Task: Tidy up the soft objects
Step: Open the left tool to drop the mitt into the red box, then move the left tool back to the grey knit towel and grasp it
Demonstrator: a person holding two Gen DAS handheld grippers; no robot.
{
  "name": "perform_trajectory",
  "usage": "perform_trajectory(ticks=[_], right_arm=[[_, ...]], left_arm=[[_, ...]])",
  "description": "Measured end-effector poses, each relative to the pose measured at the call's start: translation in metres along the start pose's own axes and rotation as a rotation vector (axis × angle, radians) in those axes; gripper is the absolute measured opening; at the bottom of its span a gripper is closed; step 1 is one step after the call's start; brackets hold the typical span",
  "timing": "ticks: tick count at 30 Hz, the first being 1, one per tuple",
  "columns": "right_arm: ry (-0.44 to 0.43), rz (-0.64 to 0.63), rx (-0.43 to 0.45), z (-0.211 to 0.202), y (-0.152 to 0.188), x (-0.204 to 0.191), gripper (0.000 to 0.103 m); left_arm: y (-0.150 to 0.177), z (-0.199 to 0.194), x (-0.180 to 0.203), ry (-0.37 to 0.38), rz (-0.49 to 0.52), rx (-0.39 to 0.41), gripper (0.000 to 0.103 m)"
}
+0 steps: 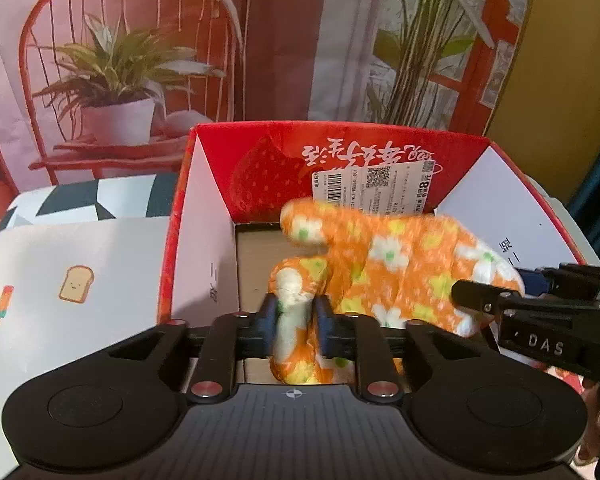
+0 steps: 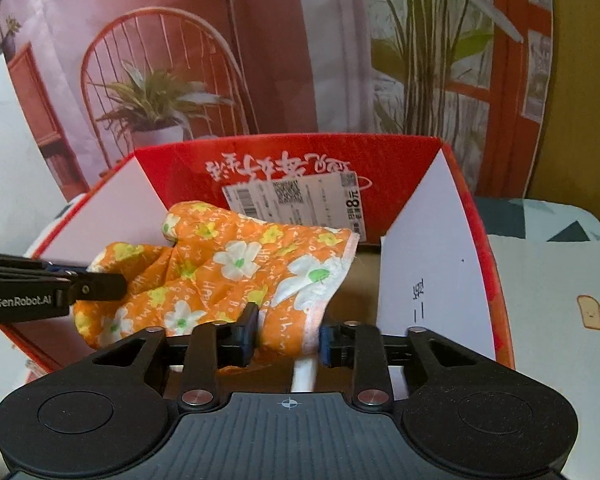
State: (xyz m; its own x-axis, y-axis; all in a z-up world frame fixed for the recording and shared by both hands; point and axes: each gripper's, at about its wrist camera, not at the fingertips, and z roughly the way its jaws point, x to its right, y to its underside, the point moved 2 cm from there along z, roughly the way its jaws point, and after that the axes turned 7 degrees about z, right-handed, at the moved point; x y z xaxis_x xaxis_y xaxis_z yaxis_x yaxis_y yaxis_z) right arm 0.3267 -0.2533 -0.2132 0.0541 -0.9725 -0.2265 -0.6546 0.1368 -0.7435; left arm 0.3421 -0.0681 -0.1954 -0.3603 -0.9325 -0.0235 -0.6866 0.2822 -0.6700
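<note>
Orange floral mitt (image 1: 400,268) over red box (image 1: 340,148), pinched by both grippers

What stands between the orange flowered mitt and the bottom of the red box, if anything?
Nothing visible does. The orange mitt hangs over the open red box, held by the left gripper and the right gripper. The brown floor below shows no other object.
</note>
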Motion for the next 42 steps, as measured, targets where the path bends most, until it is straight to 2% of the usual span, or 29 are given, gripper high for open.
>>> perform_trajectory(ticks=[1,3,4,12,16,21,26,32,42], right_arm=[[0.01,0.0,0.007,-0.002,0.001,0.0,0.039],[0.017,0.005,0.02,-0.007,0.001,0.001,0.047],[0.015,0.008,0.03,-0.01,0.002,0.002,0.051],[-0.028,-0.005,0.141,-0.058,0.011,-0.001,0.051],[-0.069,-0.005,0.217,-0.091,0.023,-0.005,0.051],[-0.106,-0.032,0.283,-0.126,0.043,-0.011,0.051],[-0.131,-0.034,0.307,-0.149,0.075,-0.013,0.051],[-0.14,0.015,0.263,-0.161,0.125,-0.006,0.05],[-0.128,0.054,0.178,-0.171,0.177,0.003,0.049]], left_arm=[[0.001,-0.004,0.0,0.006,0.003,0.011,0.029],[0.002,-0.012,0.001,0.002,0.011,0.028,0.051],[0.003,-0.017,0.002,-0.006,0.016,0.04,0.053],[0.022,-0.068,0.004,-0.011,0.019,0.126,0.053],[0.042,-0.1,0.004,-0.001,-0.012,0.176,0.053],[0.075,-0.128,0.008,-0.012,-0.04,0.192,0.053],[0.117,-0.144,0.01,-0.007,-0.085,0.153,0.053],[0.165,-0.151,0.005,-0.019,-0.147,0.081,0.053],[0.206,-0.153,-0.008,-0.037,-0.262,-0.001,0.053]])
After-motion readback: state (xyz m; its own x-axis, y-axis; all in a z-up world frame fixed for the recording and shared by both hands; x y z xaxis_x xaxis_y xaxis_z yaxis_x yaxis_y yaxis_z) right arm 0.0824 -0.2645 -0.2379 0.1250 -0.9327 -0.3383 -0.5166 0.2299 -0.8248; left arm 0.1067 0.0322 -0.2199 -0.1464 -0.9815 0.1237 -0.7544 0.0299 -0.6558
